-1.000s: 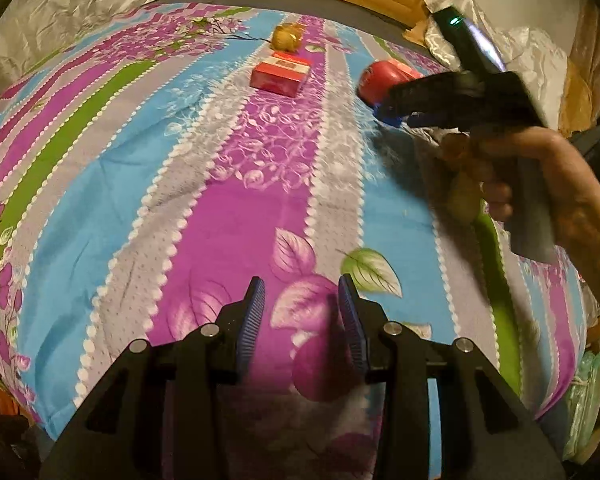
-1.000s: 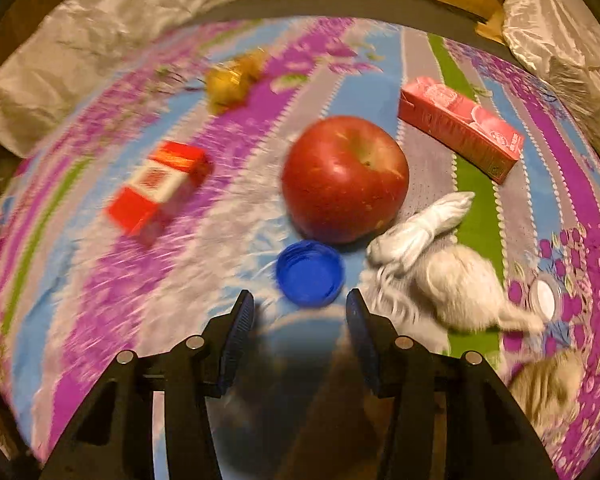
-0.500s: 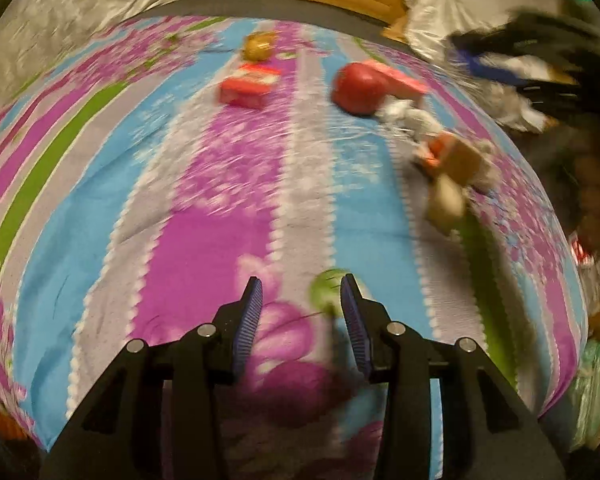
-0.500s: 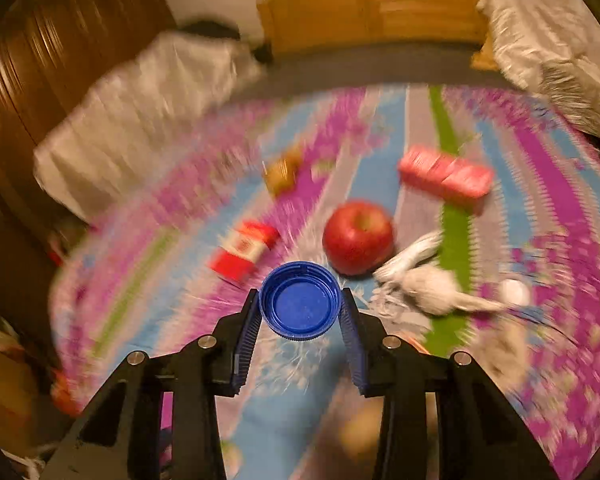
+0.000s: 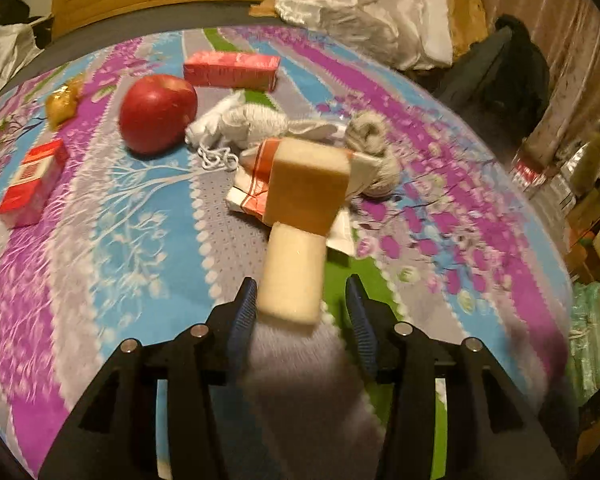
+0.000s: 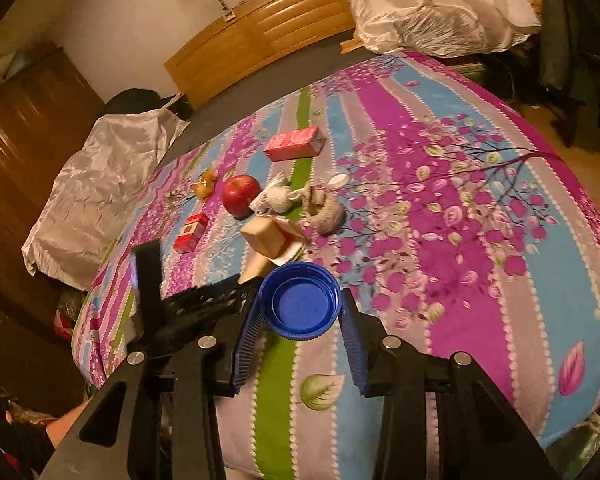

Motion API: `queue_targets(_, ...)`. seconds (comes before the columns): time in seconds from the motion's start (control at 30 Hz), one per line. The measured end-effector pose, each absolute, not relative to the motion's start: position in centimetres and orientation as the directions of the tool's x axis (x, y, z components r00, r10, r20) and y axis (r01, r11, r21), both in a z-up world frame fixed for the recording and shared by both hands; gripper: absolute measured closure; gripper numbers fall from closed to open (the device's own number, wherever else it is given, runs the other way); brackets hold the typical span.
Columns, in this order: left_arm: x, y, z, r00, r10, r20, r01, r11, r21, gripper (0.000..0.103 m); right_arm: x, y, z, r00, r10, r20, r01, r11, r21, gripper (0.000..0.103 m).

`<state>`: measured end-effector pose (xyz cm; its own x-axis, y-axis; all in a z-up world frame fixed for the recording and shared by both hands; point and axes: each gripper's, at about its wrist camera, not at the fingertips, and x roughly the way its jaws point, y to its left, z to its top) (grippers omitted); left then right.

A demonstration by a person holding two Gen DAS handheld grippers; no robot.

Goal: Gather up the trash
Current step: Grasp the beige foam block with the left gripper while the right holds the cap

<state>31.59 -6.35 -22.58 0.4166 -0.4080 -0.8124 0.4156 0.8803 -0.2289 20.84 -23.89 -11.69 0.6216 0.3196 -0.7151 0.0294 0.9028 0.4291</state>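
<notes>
Looking through the right wrist camera, I have my right tongs (image 6: 302, 316) pinching a blue bottle cap (image 6: 301, 306), hollow side facing the lens, each blue pad against its rim. Their jaws have just been closing, and the cap sits between them, lifted clear of the striped bedspread (image 6: 460, 264). That view alone shows the cap, and it also shows the black body of my left tongs (image 6: 204, 300) low on the left, beside the right one's left finger; I cannot see their tips from there.

Only the left wrist camera shows how those left tongs (image 5: 302, 308) stand: jaws spread, nothing clamped. A pale foam block (image 5: 294, 276) lies just ahead of and partly between the fingertips, closer to the left pad, though I cannot tell whether it touches. Beyond it, farther from the tips, a tan block (image 5: 308, 184) rests on a white-and-orange wrapper (image 5: 252, 184). Past that lie white yarn (image 5: 240, 124) and a grey ball of yarn (image 5: 374, 148) to the right. A red apple (image 5: 158, 112) sits ahead and left of the tips, with a pink carton (image 5: 232, 70) behind it, a small red box (image 5: 34, 184) far left, and a crumpled yellow wrapper (image 5: 62, 102) beyond that box.
</notes>
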Motion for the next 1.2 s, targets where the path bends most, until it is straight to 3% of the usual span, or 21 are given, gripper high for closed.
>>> queue_targets(0.03, 31.8, -6.4, -23.1, 0.401, -0.399, -0.825, 0.416, 0.881, -0.224, 0.073, 20.8, -23.8, -11.6, 0.626, 0.320, -0.711, 0.026, 0.903, 0.429, 0.062)
queue_targets(0.1, 31.4, -6.0, -22.9, 0.407, -0.404, -0.819, 0.418, 0.880, -0.226, 0.075, 20.6, -23.5, -11.0, 0.639, 0.313, -0.703, 0.012, 0.909, 0.416, 0.062)
queue_targets(0.2, 29.4, -4.6, -21.4, 0.422, -0.429, -0.799, 0.399, 0.879, -0.261, 0.075, 20.2, -22.5, -10.3, 0.649, 0.300, -0.700, -0.025, 0.927, 0.374, 0.062)
queue_targets(0.57, 18.9, -1.0, -16.0, 0.504, -0.358, -0.786, 0.332, 0.920, -0.206, 0.075, 17.2, -17.9, -10.3, 0.615, 0.349, -0.707, -0.121, 0.928, 0.354, 0.062)
queue_targets(1.0, 16.3, -5.5, -7.6, 0.685, -0.218, -0.695, 0.278, 0.960, -0.027, 0.075, 11.0, -17.8, -6.2, 0.693, 0.264, -0.670, -0.133, 0.961, 0.241, 0.062)
queue_targets(1.2, 15.5, -9.0, -4.8, 0.722, -0.223, -0.656, 0.313, 0.949, 0.022, 0.075, 9.0, -20.0, -2.8, 0.762, 0.188, -0.620, -0.090, 0.978, 0.187, 0.062)
